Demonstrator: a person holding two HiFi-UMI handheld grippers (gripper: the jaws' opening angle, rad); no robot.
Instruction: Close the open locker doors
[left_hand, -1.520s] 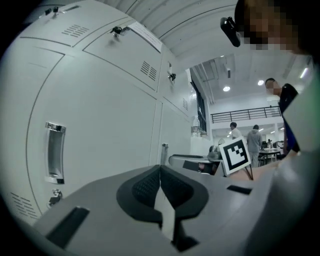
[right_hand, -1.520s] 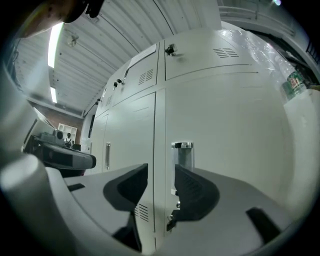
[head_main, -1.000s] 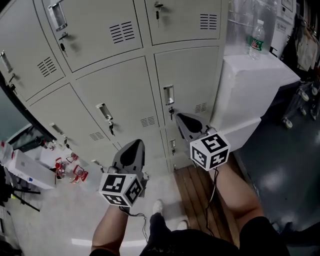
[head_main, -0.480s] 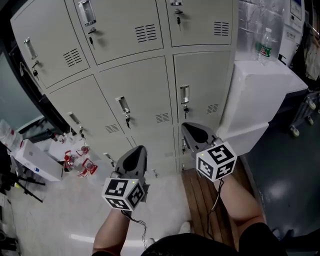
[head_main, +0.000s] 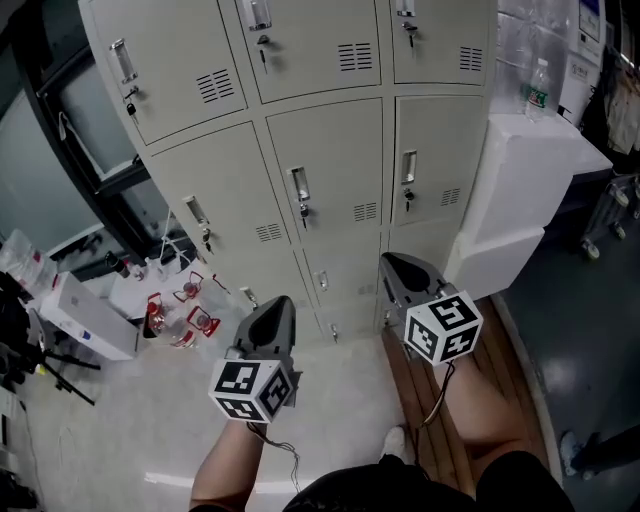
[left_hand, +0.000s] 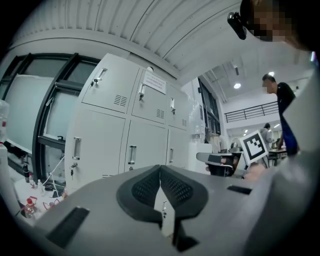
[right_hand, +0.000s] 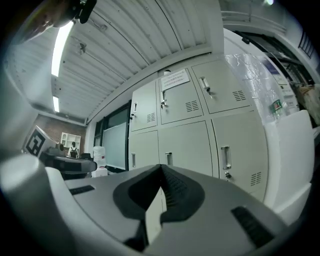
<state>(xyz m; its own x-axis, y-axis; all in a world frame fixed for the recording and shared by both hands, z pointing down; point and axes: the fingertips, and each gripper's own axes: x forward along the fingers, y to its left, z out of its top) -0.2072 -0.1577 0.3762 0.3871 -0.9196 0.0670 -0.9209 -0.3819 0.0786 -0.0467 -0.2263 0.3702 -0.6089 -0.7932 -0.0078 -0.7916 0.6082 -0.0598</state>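
Note:
A bank of grey lockers (head_main: 320, 180) fills the upper half of the head view, and every door I can see lies flush, with handles and keys showing. My left gripper (head_main: 281, 304) is held level in front of the lower doors, shut and empty, a short way off them. My right gripper (head_main: 391, 262) is level beside it, also shut with nothing between its jaws. The left gripper view shows the lockers (left_hand: 125, 135) past its closed tips (left_hand: 160, 167). The right gripper view shows them (right_hand: 195, 130) beyond its tips (right_hand: 161, 168).
A white stepped cabinet (head_main: 530, 170) with a water bottle (head_main: 538, 90) on it stands right of the lockers. A slatted wooden board (head_main: 415, 385) lies on the floor under my right arm. Red-capped bottles (head_main: 190, 315) and a white box (head_main: 90, 320) sit at the left.
The lockers have slid rightward in the head view and more of their left end and the dark window frame shows. Both grippers travelled sideways along them, still shut.

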